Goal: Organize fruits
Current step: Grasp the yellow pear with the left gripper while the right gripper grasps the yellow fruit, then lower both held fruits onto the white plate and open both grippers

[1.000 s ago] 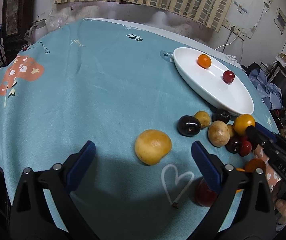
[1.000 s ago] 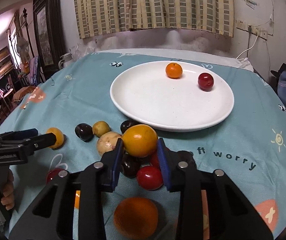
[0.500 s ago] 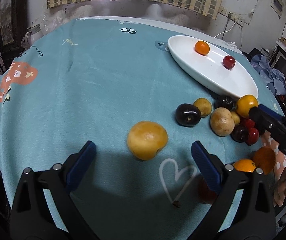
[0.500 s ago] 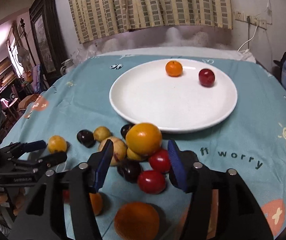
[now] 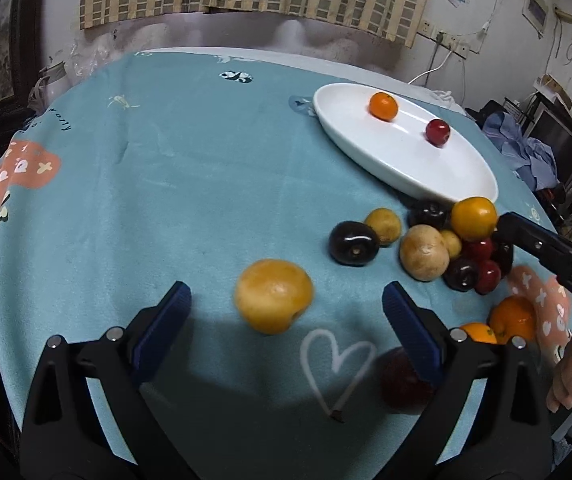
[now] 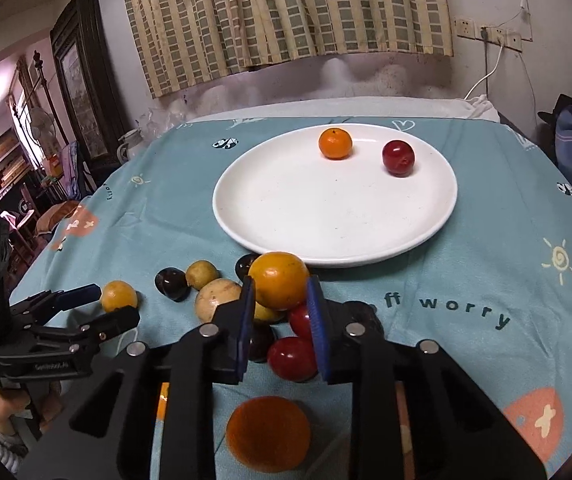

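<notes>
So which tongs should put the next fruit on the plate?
The right tongs, probably: they are shut on the yellow-orange fruit just beside the white plate. The left tongs are open, holding nothing, farther off.

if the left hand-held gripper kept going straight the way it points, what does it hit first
Most likely the yellow-orange fruit, lying alone on the teal cloth just ahead between the open fingers of the left hand-held gripper; depth is hard to judge.

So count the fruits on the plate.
2 on the plate: an orange near the far rim and a red fruit to its right. Nothing seems hidden there.
</notes>
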The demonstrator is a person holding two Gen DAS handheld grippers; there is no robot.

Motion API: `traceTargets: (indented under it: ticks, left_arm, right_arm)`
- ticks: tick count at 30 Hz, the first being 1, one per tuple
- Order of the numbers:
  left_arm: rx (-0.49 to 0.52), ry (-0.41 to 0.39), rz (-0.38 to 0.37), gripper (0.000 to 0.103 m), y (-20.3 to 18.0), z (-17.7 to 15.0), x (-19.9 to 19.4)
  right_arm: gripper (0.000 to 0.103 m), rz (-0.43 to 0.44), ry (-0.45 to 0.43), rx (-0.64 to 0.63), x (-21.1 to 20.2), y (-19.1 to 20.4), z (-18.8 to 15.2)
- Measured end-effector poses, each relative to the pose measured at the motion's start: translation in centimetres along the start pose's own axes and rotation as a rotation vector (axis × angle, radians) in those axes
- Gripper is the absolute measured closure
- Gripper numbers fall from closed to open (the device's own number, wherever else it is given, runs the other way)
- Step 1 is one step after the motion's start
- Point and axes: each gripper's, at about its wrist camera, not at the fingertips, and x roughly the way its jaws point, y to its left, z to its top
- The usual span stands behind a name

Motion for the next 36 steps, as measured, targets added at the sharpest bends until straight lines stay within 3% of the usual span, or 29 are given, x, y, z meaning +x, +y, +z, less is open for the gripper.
traceTargets:
  ticks: [4,8,13,15,17,25,29,36]
  left_arm:
    - [0.017,0.025,0.033,0.006,-0.2,0.0,0.8]
    - [0.062,0.054,0.041,0.011,-1.0,0.0,1.5]
    - [0.068,0.052,0.042,0.018,-1.0,0.1,1.5]
    - [0.068,0.041,0.029,0.033,-1.0,0.2,1.2]
    - [0.054,0.024,0.008,0.064,-0.6,0.3,0.9]
    - [0.052,0.007,-0.032,0.065,-0.6,0.0,0.3]
    - [0.065,-0.057,-0.03,0.065,-0.9,0.2,-1.1]
    - [0.079,-0.116,-0.1,0.065,-3.1,3.9,-2.2]
  right_arm:
    - [0.075,0.047,0.025,0.037,1.0,-0.5,0.0]
    - [0.064,0.02,0.031,0.01,1.7,0.3,0.3]
    - [0.064,-0.014,0.033,-0.009,3.1,0.7,0.5]
    - [0.064,-0.047,0.032,-0.037,3.4,1.2,0.5]
    - [0.064,-0.051,0.031,-0.052,3.3,1.5,0.4]
    - [0.065,-0.01,0.02,-0.017,2.0,0.8,0.1]
    - [0.065,0.006,-0.001,-0.007,0.9,0.6,0.1]
    - [0.064,-0.04,-0.137,0.03,-3.2,-1.4,2.3]
